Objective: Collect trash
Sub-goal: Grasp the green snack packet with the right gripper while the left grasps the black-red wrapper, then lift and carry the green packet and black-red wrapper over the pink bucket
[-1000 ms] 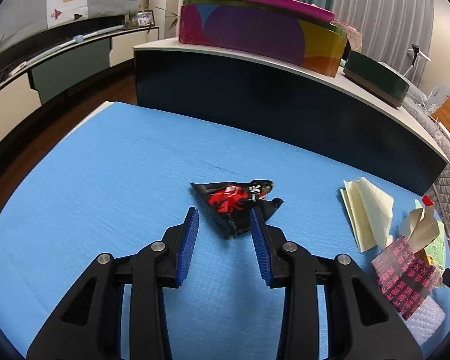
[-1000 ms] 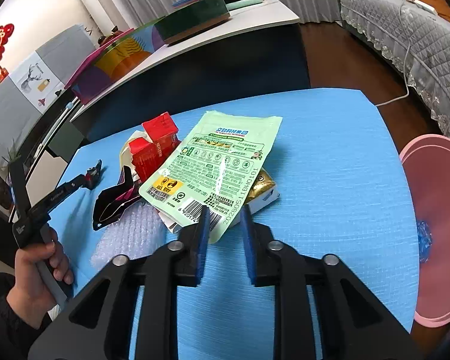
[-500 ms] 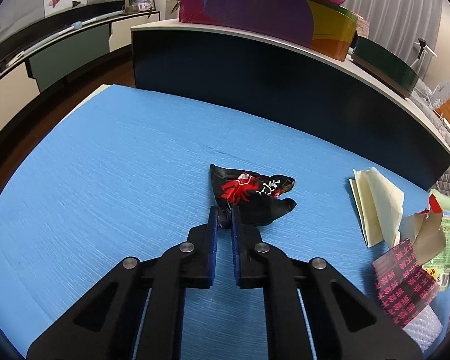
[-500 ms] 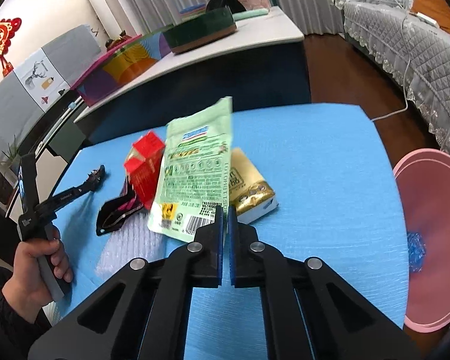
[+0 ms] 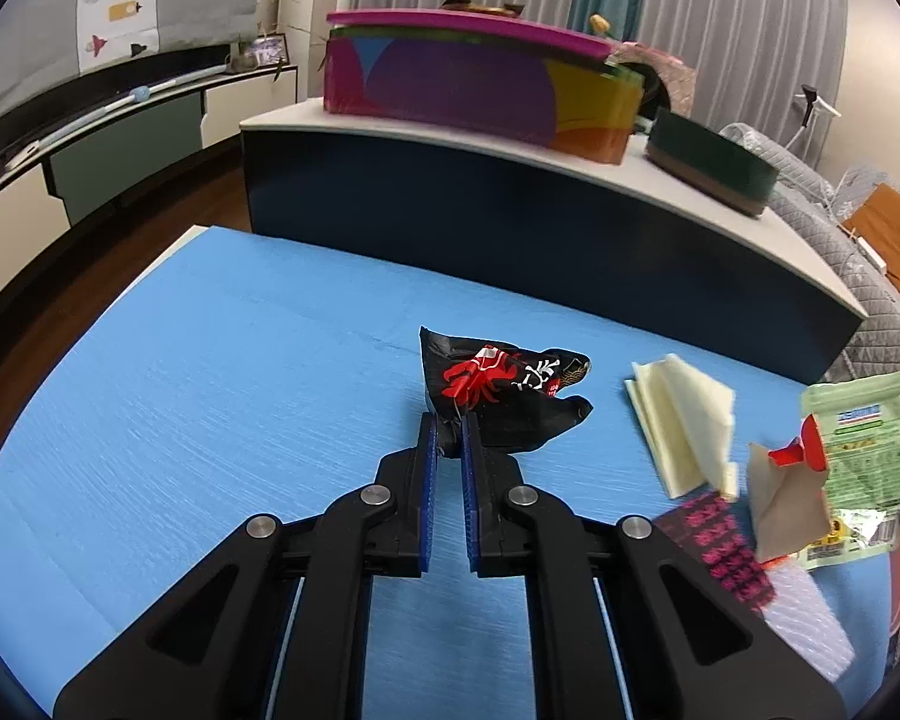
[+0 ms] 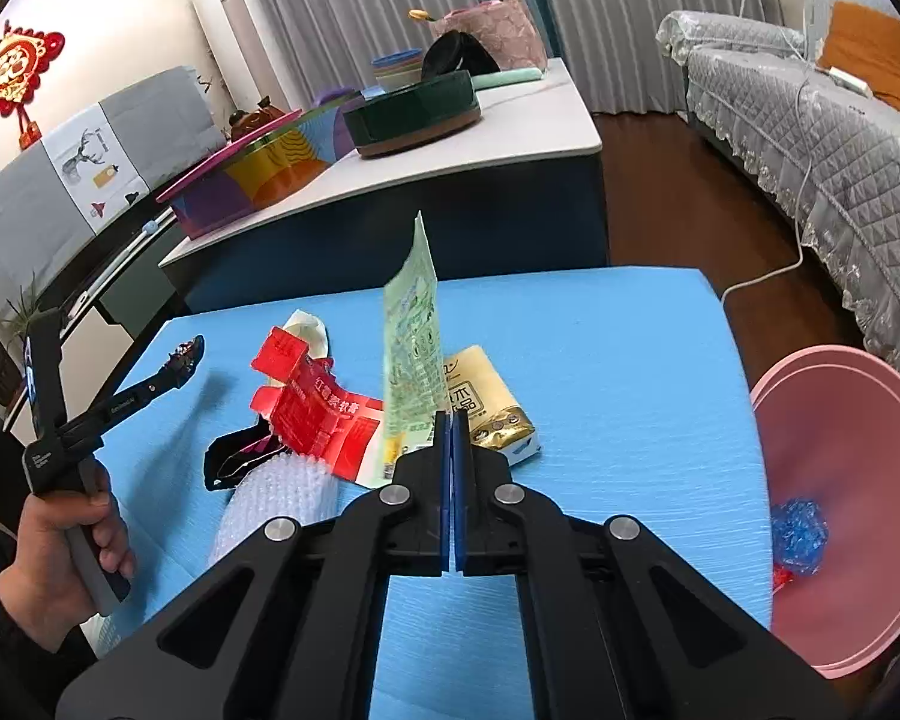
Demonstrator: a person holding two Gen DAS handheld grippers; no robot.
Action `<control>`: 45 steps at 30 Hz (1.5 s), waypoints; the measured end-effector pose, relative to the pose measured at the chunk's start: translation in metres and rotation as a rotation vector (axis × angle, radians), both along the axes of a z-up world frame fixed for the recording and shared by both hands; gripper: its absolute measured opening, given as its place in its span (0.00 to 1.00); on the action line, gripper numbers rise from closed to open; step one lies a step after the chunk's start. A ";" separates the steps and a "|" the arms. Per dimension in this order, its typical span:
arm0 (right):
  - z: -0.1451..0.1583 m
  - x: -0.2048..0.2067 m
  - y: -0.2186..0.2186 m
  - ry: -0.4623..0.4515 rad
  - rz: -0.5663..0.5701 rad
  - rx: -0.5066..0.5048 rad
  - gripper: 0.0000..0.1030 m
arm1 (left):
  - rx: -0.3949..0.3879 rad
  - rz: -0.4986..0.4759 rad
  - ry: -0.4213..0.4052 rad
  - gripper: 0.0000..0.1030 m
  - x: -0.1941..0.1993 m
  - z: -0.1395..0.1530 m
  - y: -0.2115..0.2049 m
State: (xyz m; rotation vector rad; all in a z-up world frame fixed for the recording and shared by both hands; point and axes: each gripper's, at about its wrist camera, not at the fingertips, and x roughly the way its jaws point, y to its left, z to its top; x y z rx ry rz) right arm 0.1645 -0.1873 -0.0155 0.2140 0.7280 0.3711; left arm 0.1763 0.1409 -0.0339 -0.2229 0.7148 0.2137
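Note:
My left gripper is shut on the near corner of a black wrapper with a red crab print, lifting it off the blue table. From the right wrist view, the same gripper shows at the left, held by a hand. My right gripper is shut on the bottom edge of a pale green pouch, which stands up edge-on above the pile. That green pouch also hangs at the right edge of the left wrist view.
A torn red carton, bubble wrap, a yellow tissue pack and a black-and-pink wrapper lie in a pile. Folded cream paper lies nearby. A pink basin with blue trash sits to the right. A dark counter stands behind.
Both grippers closed from open onto their items. The green pouch went from lying flat to standing upright and lifted. The black wrapper's corner rose slightly with the left gripper.

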 end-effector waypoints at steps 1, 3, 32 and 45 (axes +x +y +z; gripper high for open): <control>0.001 -0.002 -0.001 -0.005 -0.002 -0.001 0.01 | 0.001 -0.005 -0.006 0.07 -0.002 0.002 -0.002; 0.004 -0.005 -0.003 -0.014 -0.007 -0.004 0.00 | 0.003 -0.015 -0.018 0.07 -0.006 0.005 -0.007; 0.056 -0.071 -0.054 -0.176 -0.165 -0.084 0.00 | 0.074 -0.232 -0.152 0.08 -0.054 0.053 -0.082; 0.072 -0.082 -0.085 -0.226 -0.241 -0.104 0.00 | 0.069 -0.332 -0.160 0.07 -0.060 0.058 -0.130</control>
